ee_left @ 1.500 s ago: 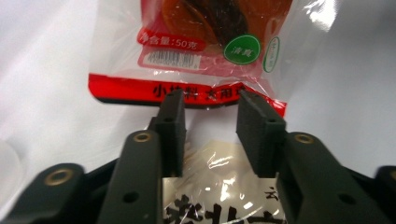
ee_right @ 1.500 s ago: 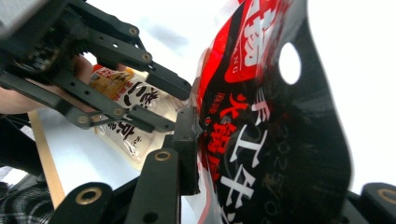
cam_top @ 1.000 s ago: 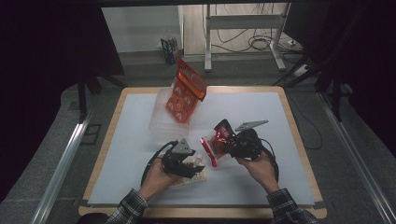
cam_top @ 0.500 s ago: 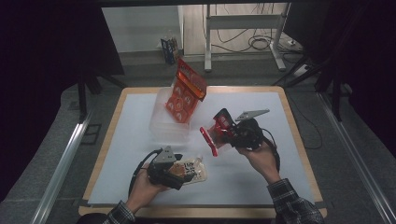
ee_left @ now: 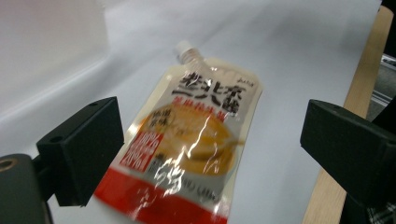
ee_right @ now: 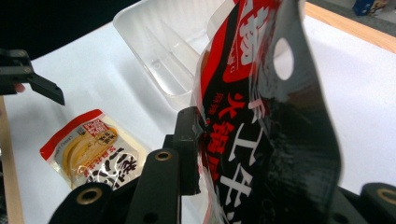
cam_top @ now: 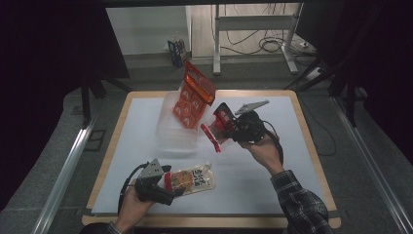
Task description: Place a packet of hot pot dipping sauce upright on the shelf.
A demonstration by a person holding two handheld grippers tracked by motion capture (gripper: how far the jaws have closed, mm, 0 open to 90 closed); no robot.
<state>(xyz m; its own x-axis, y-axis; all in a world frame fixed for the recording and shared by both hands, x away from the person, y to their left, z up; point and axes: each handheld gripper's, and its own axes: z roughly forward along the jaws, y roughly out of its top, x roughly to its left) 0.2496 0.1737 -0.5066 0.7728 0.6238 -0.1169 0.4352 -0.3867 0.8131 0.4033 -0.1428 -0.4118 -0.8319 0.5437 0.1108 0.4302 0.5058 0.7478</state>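
worktop point(cam_top: 272, 195), white top with a pale wood rim, carries everything. clear plastic tub point(cam_top: 176, 132) sits toward the far middle of it, open side up; the right gripper view looks along its ribbed wall point(ee_right: 163, 60). an orange-red packet point(cam_top: 194, 95) stands tilted in the tub, leaning over its far rim.

red-and-black pouch point(cam_top: 215, 127) is up off the worktop, just right of the tub, clamped in the right gripper point(cam_top: 225, 127). in the right gripper view the pouch point(ee_right: 275, 130) stands upright between the jaws, hang-hole near its top, and the black jaw presses flat against its side: closed on the pouch.

spouted sauce pouch point(cam_top: 192, 179) lies flat on the worktop near the front edge, left of centre, well apart from the tub. in the left gripper view it point(ee_left: 196, 144) lies with its capped spout pointing away, red band at the near end.

left gripper point(cam_top: 168, 183) sits low at the pouch's left end. its jaws have just been opening; they stand wide, one each side of the pouch, pads clear of it. nothing gripped.
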